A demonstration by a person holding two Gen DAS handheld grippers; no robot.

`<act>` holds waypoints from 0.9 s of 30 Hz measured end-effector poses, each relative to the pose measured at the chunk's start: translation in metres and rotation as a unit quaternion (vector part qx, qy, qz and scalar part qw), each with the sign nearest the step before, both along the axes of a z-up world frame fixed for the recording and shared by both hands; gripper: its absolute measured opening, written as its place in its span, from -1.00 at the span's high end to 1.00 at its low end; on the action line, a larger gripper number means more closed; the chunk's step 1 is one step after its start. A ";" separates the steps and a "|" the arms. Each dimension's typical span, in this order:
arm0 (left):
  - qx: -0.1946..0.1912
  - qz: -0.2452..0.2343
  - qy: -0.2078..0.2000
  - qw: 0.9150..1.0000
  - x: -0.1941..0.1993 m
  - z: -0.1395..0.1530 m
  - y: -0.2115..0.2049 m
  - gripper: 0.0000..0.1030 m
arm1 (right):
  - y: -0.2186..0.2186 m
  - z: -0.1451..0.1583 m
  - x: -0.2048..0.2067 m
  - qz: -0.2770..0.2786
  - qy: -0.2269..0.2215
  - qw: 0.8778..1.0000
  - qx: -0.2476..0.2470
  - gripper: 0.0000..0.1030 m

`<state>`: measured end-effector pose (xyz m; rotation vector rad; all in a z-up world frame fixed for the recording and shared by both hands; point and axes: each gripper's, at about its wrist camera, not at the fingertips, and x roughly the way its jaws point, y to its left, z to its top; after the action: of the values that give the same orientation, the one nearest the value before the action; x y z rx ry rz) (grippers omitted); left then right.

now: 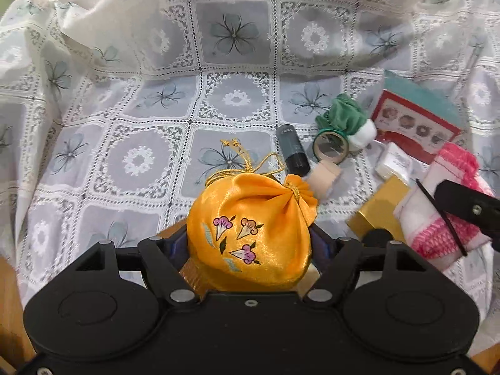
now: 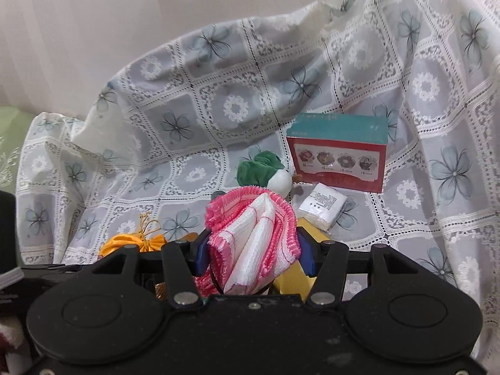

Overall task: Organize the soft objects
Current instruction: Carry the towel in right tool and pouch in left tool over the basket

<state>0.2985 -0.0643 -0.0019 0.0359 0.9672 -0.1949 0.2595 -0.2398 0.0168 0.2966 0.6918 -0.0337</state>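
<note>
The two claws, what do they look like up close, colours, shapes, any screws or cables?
Both look alike. The left claw and right claw are matte black plastic, each with a broad base bearing two round raised discs, angled link arms joined by silver pivot screws, and blue pads on the fingers. In the left wrist view a thin black cable or band crosses the right claw's black finger. No hands or sleeves are visible.

Soft, even room light fills both views, bright enough without harsh glare. The lace cloth (image 1: 237, 100) carries only faint grey shadows in its folds. The yellow satin pouch (image 1: 250, 231) shows a mild sheen. Fisheye bending curves the edges, the corners go dark, and the right side of the left view is smeared.
</note>
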 end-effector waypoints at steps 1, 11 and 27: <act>-0.004 -0.002 -0.002 1.000 -0.007 0.004 0.002 -0.35 | 0.002 0.003 -0.006 0.001 -0.002 1.000 -0.001 -0.04; -0.011 -0.019 -0.007 1.000 -0.078 0.035 0.015 -0.35 | 0.017 0.019 -0.083 0.031 -0.016 0.999 -0.010 -0.04; -0.007 -0.023 0.037 0.999 -0.170 0.004 0.022 -0.35 | 0.033 0.001 -0.185 0.063 0.019 0.998 -0.021 -0.05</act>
<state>0.1288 -0.0420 0.0025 0.0376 1.0391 -0.2460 0.0748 -0.2073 0.0179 0.2129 0.7452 0.0658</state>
